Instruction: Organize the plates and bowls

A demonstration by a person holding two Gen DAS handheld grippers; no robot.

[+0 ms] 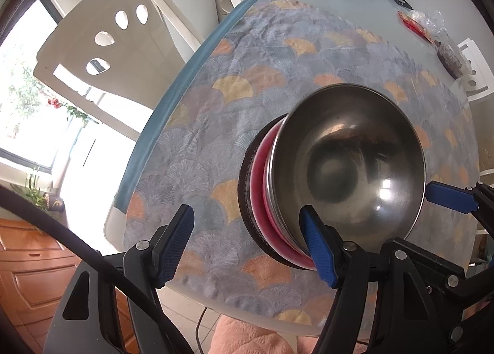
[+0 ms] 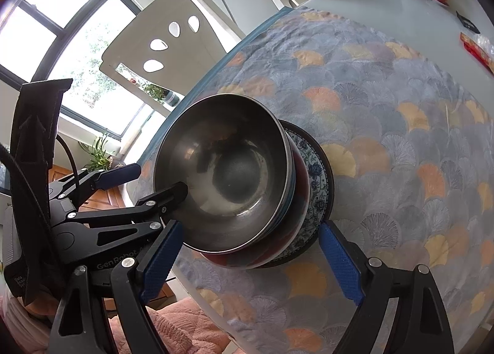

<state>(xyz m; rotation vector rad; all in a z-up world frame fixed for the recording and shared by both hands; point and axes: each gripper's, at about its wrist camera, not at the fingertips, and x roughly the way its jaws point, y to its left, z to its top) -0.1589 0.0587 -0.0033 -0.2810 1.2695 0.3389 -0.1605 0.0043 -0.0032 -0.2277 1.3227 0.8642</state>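
The steel bowl [image 2: 228,175] is sitting on top of the stack of plates [image 2: 318,181] on the tablecloth [image 2: 401,138]. Both grippers, left gripper [image 1: 250,243] and right gripper [image 2: 250,261], are hanging apart, probably gripping nothing. They should be backing away slowly, not bumping the pile.

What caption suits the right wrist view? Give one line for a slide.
Open right tongs straddle a steel bowl stacked on red bowls and a patterned plate.

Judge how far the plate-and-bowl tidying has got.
Done: the steel bowl sits nested on a red bowl, patterned plate and dark plate. In hand: nothing; left gripper and right gripper are open beside the stack. Left: no loose dishes visible.
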